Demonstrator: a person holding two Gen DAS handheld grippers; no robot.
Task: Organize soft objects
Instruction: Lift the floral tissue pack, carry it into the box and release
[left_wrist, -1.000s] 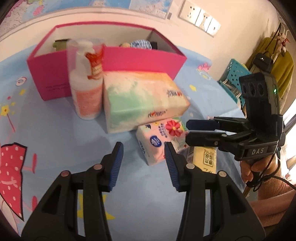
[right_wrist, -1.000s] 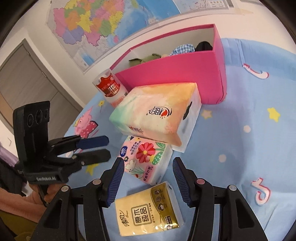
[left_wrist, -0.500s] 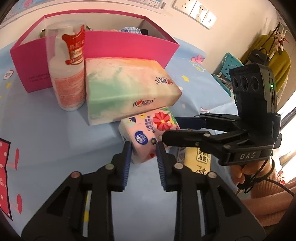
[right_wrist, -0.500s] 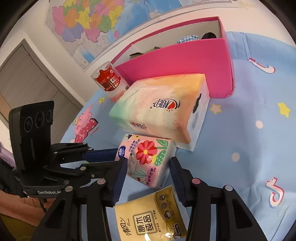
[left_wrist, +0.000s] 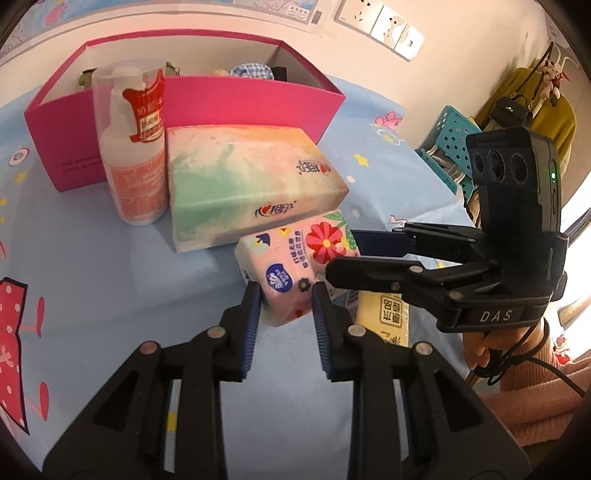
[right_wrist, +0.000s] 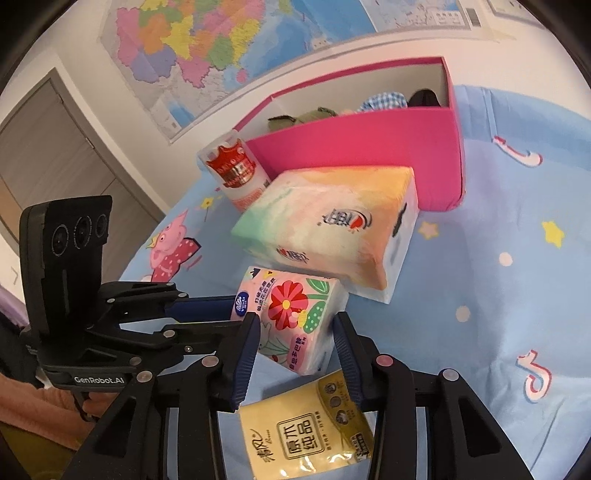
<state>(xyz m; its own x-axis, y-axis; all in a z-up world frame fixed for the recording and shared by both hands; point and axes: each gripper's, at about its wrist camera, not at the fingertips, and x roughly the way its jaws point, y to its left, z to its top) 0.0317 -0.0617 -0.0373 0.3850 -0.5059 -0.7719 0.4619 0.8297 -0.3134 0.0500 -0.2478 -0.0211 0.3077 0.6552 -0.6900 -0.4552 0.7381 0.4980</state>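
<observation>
Pink storage box far; large pastel tissue pack in front of it. Floral tissue pack nearer, w/ left gripper pinching its near corner. Right gripper narrow, straddling the pack's near end; can't tell if it grips.

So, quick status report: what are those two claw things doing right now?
Left gripper fingers pinch the floral tissue pack. Right gripper open, straddling the same pack. Big tissue pack and bottle stand between it and the pink box.
</observation>
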